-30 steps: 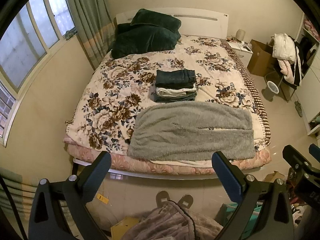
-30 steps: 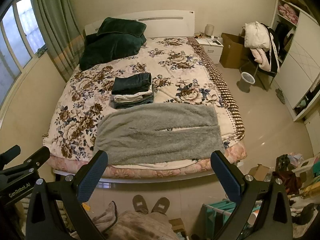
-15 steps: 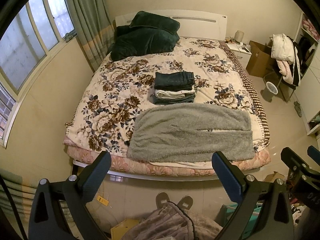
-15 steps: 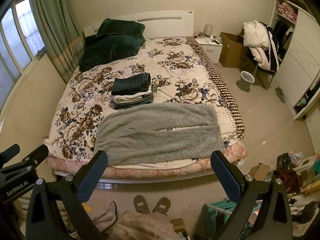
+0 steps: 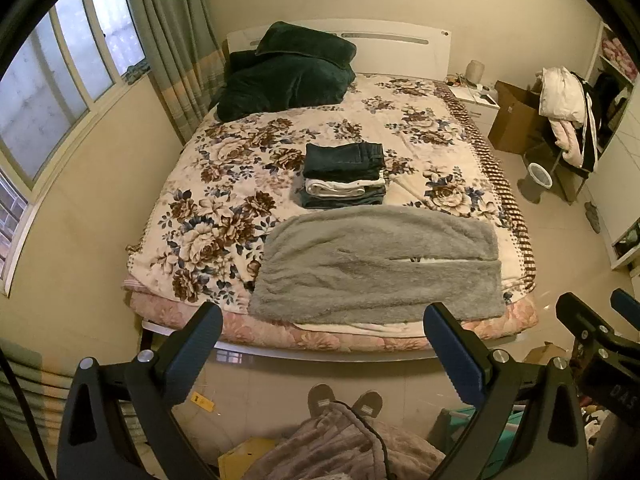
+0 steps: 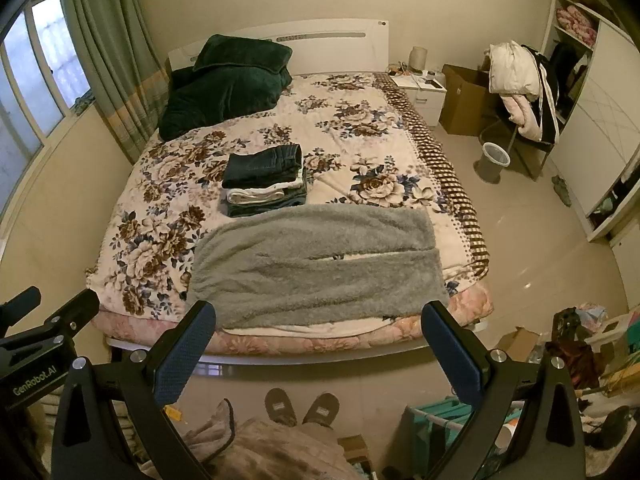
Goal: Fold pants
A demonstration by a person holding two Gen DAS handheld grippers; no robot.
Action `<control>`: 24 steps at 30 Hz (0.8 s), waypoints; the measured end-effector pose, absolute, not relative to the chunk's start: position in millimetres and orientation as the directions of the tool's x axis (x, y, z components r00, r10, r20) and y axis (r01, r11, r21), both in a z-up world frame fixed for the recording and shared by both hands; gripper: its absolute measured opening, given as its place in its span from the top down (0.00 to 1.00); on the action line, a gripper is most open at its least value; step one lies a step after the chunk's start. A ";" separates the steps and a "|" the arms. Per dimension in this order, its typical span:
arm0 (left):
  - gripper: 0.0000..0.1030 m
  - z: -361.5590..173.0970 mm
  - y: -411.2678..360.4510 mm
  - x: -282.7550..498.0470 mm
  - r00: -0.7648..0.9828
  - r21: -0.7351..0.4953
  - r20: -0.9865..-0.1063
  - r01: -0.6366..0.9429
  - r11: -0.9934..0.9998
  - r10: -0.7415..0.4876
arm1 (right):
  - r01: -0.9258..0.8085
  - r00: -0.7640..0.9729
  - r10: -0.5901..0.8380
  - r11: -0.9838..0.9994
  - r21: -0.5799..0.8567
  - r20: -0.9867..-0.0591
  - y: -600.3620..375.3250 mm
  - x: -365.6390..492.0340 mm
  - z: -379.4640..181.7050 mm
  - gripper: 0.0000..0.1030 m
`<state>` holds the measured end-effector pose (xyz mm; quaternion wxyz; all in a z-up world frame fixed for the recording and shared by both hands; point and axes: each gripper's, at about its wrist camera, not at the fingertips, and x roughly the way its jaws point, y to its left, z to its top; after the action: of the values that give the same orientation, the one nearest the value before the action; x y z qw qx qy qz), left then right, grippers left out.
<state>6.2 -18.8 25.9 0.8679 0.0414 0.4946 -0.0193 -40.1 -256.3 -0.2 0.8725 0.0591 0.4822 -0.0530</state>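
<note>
The gray pants (image 5: 380, 264) lie flat in the lower middle of the frame, on the bed (image 5: 224, 184), ready to fold. Behind them sits a stack (image 5: 344, 174) of folded clothes. The left hand-held gripper (image 5: 320, 344) and right hand-held gripper (image 6: 316, 344) hang wide, holding nothing.

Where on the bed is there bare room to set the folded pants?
Free: floral quilt right of the folded stack, and the strip left of it. Crowded: grey pants along the foot edge, dark green bedding by the headboard.

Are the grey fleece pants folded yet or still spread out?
Spread: the grey fleece pants lie flat across the bed's foot, both legs side by side.
</note>
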 end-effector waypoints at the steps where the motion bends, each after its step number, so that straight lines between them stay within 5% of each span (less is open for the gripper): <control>1: 0.00 26.6 -22.8 6.9 0.511 0.055 -0.859 0.075 0.996 0.009 | 0.150 0.529 -0.033 0.987 0.055 -0.848 -257.3 -40.4 0.0 0.00; 24: 0.00 26.9 -30.1 5.4 0.511 0.048 -0.859 0.077 0.996 0.002 | 0.153 0.525 -0.032 0.987 0.057 -0.851 -260.0 -42.1 -2.4 0.00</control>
<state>5.4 -30.1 26.9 0.8683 0.0401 0.4939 -0.0218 -42.1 -260.0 -2.4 0.8710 0.0624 0.4845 -0.0531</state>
